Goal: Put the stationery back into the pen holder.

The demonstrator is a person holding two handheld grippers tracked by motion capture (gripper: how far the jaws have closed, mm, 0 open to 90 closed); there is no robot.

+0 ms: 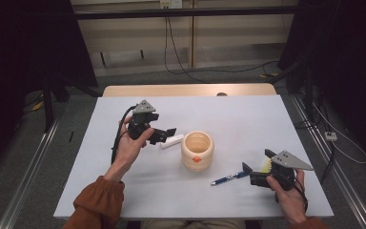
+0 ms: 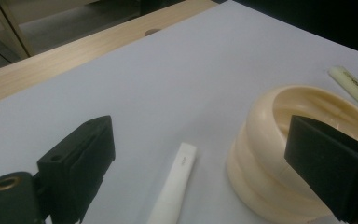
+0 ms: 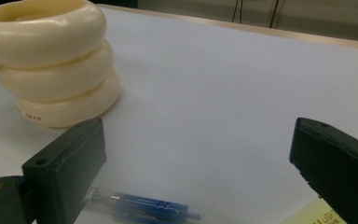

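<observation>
Work in hand: gathering the pens on the white counter (image 1: 248, 114) into the cream ringed cup (image 1: 198, 150), as far as the layout suggested.
Left tongs (image 1: 164, 135): spread wide with nothing between them, hovering just left of the cup.
White marker (image 1: 172, 140): lay on the counter between the left tongs and the cup, its right end close beside the cup wall; in the left gripper view the white marker (image 2: 173, 186) sat between the two jaws, below them and untouched.
Marker's long axis: ran roughly left to right, tilted slightly toward the far side at the cup end.
Right tongs (image 1: 259, 167): spread, empty, at the near right of the counter.
Blue pen (image 1: 229, 179): lay just left of the right tongs, long axis left to right, pointing back toward them.
Yellow highlighter (image 1: 266, 165): lay between the right jaws.
Nearer hand: left for the marker, right for the pen and highlighter.
Likely need: lower the left tongs across the marker's width.
</observation>
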